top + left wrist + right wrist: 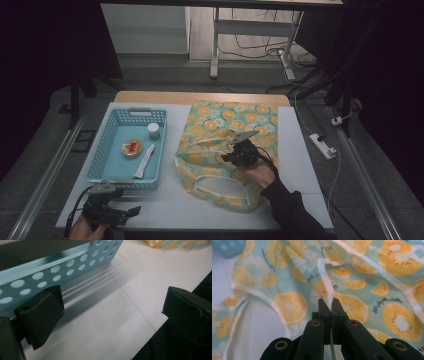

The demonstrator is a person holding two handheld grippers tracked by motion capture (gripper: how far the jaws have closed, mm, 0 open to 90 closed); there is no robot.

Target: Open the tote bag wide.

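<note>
Looking down from the high view, a bag (227,150) with orange fruit slices printed on it lies on the white worktop (300,165), right of the middle. The right gripper (234,156) sits on top of the bag, with a hand (260,175) in a dark sleeve behind it. A blue basket (112,172) stands just beside the bag on the left. Inside it are a small white jar (153,131), a round dish (132,148) with something red in it, and a white tube (144,161). The left gripper (131,211) rests low at the near left corner, close to the basket's front wall.

From the left gripper view, the two black fingers (42,315) stand wide apart with nothing between them (just bare worktop (112,315)). One finger sits near the basket's holed wall (62,270), but I cannot tell if it touches. A corner of the bag (172,243) peeks in at the top.

From the right gripper view, the right gripper (331,305) has its fingers (323,308) squeezed tight together, pinching a raised fold of the bag's cloth (327,290). The fold stands up like a little ridge. A bit of the blue basket (227,247) shows at the top left.
</note>
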